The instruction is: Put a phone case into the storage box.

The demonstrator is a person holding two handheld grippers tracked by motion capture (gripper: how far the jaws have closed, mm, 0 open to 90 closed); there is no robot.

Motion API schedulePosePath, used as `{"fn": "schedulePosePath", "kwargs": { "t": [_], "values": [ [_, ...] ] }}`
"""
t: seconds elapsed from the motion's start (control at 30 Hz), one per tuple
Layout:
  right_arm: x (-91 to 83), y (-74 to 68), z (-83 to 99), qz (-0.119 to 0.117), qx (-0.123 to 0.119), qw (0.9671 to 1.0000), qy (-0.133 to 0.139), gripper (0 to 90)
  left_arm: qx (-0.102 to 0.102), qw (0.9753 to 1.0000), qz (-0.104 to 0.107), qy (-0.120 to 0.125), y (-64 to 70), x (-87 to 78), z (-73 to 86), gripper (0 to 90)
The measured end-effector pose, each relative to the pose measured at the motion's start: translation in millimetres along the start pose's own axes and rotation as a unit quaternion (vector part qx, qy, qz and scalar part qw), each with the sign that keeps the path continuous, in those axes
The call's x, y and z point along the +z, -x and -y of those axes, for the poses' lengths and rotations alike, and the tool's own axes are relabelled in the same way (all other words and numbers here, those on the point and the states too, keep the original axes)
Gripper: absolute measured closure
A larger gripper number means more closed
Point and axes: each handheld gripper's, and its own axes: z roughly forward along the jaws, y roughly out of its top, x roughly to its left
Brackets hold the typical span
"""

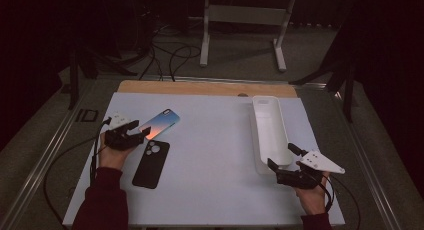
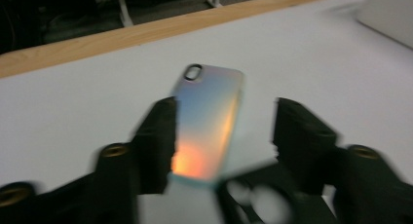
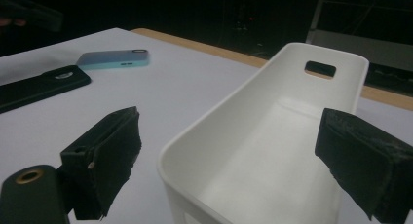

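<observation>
Two cases: iridescent phone case (image 1: 159,125) and black phone case (image 1: 151,163) lie side by side, well left of the white tray (image 1: 270,135).
Left gripper (image 1: 131,135): released, jaws spread around the near end of the iridescent phone case, not yet pinching it.
Long axis: in the left gripper view the iridescent case runs straight away from the gripper, camera hole at the far end.
Nearer hand: the left by far.
Right gripper (image 1: 283,162): released, jaws astride the tray's near end wall.
Next move, likely: close across the case's width, then carry it right toward the tray.
</observation>
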Motion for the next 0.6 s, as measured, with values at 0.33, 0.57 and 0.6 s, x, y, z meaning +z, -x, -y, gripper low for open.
{"fn": "schedulePosePath", "kwargs": {
  "t": [0.33,0.57,0.6],
  "values": [
    [-2.8,-6.8,-2.6,-0.009,-0.003,0.9998,0.017,9.0,0.022,0.9988,0.022,0.037,52.9,-59.4,35.5,0.0],
    [-2.8,-13.2,-2.3,-0.014,-0.014,0.9995,0.024,8.9,0.015,0.9984,0.019,0.05,48.5,-72.1,47.1,0.0],
    [-2.7,-14.0,-2.2,-0.014,-0.015,0.9995,0.024,8.9,0.014,0.9985,0.017,0.049,48.4,-71.9,47.1,0.0]
  ]
}}
